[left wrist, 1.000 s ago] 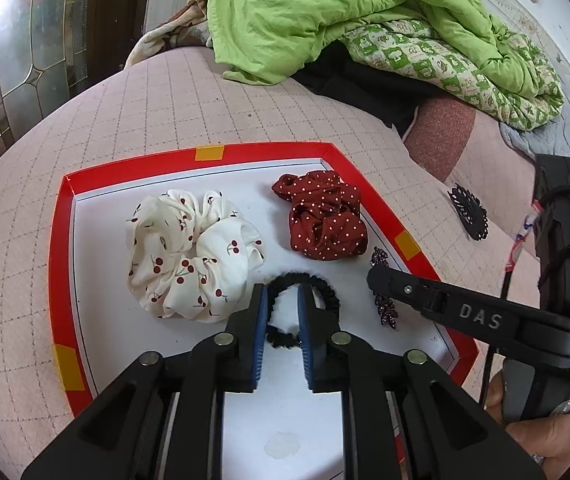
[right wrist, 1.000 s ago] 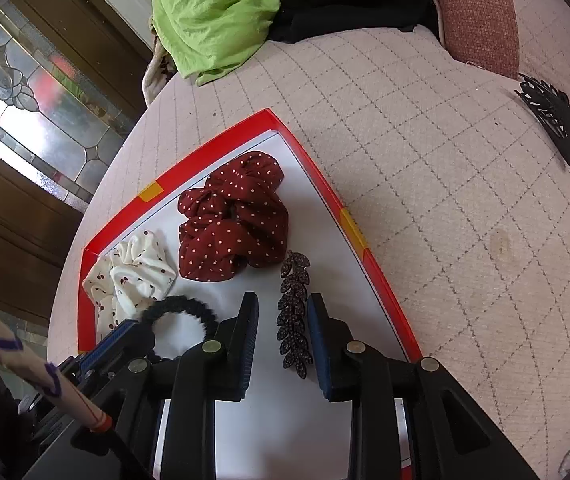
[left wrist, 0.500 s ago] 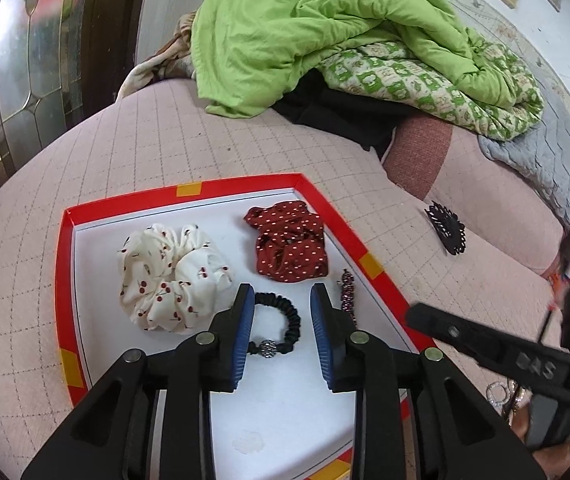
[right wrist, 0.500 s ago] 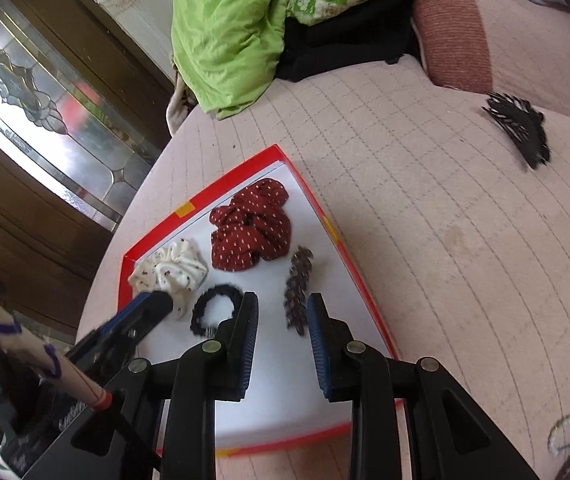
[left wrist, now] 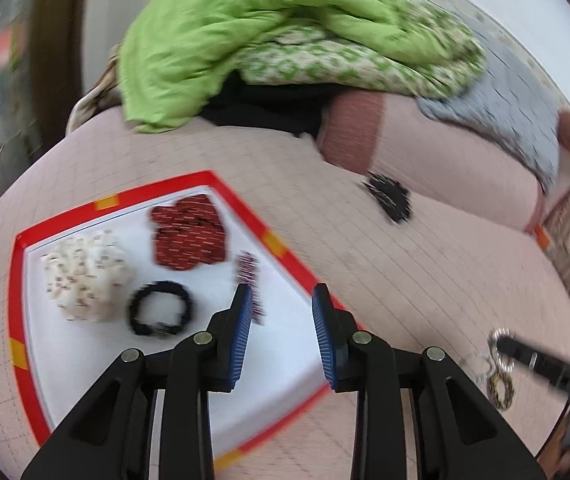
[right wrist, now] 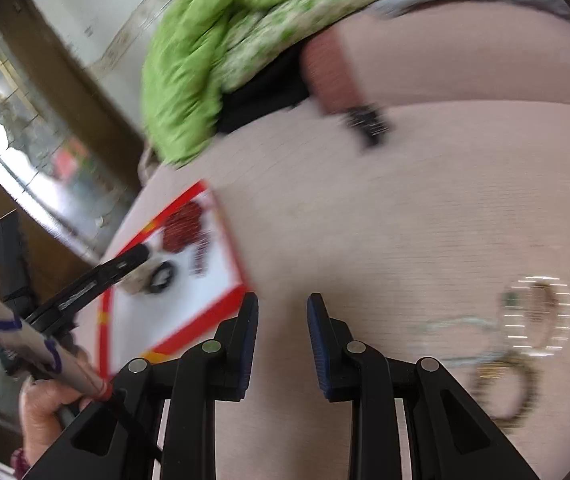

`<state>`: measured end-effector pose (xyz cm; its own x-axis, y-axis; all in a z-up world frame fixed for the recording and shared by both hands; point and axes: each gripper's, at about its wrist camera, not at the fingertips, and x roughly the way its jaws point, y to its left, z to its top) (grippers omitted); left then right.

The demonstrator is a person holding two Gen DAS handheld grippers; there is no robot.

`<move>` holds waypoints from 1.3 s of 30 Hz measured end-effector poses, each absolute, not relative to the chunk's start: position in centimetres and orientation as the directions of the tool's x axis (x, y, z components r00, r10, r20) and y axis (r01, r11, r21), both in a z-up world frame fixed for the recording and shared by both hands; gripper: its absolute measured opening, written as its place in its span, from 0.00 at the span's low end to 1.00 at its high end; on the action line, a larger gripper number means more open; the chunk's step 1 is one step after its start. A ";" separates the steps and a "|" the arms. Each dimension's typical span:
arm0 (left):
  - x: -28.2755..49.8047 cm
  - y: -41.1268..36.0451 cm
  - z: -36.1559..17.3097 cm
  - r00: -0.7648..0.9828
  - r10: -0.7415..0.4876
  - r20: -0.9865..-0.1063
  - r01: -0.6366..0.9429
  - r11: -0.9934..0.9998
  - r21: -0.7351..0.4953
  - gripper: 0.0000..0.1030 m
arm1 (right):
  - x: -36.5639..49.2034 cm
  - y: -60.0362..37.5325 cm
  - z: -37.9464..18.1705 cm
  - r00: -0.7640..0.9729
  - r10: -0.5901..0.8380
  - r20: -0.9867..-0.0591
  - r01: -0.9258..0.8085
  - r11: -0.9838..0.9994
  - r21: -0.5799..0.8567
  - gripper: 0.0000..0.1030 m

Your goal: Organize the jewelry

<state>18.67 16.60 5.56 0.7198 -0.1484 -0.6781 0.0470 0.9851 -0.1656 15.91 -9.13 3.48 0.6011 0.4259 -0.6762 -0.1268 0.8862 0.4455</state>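
A red-rimmed white tray (left wrist: 25, 264) lies on the pink quilted bed and holds a cream cherry scrunchie (left wrist: 85, 276), a dark red dotted scrunchie (left wrist: 189, 236), a black hair tie (left wrist: 161, 314) and a dark leaf-shaped clip (left wrist: 249, 276). My left gripper (left wrist: 281, 336) is open and empty above the tray's right edge. My right gripper (right wrist: 281, 344) is open and empty over the bed, right of the tray (right wrist: 225, 304). Blurred bracelets (right wrist: 533, 320) and a gold ring-shaped piece (right wrist: 501, 392) lie on the bed at the right. A black hair claw (left wrist: 389, 198) lies further back.
A green blanket (left wrist: 245, 32) and patterned quilt are piled at the back with a black cloth beneath. A pink pillow (left wrist: 445, 152) lies at the right. A stained-glass door (right wrist: 25, 140) stands at the left. Both views are motion blurred.
Both grippers have pulled back and swung right, away from the tray, and have opened wider. The hair tie and leaf clip stay in the tray. Bracelets have come into view.
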 end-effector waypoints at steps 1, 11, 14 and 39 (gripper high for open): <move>18.3 15.5 5.5 0.718 -0.160 -0.678 0.072 0.985 -0.156 0.29 | 16.1 -10.7 3.8 0.612 0.412 -0.675 -0.102 0.888 0.449 0.27; 15.7 7.0 2.0 0.568 -0.343 -0.748 0.210 0.939 -0.272 0.29 | 16.8 -24.3 1.4 0.648 0.315 -0.693 0.190 0.814 0.548 0.27; 15.9 4.0 0.6 0.510 -0.364 -0.779 0.221 0.931 -0.291 0.29 | 16.9 -25.7 0.5 0.639 0.316 -0.701 0.237 0.787 0.570 0.27; 16.7 -7.1 -2.0 0.529 -0.253 -0.810 0.364 0.930 -0.053 0.05 | 16.2 -30.3 -0.7 0.600 0.361 -0.714 0.280 0.741 0.610 0.27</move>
<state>16.67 -7.10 -2.01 0.5285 -0.2529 -0.8104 0.3635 0.9301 -0.0531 16.18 -30.28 -0.66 0.6000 0.3608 -0.7140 0.2801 0.7413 0.6100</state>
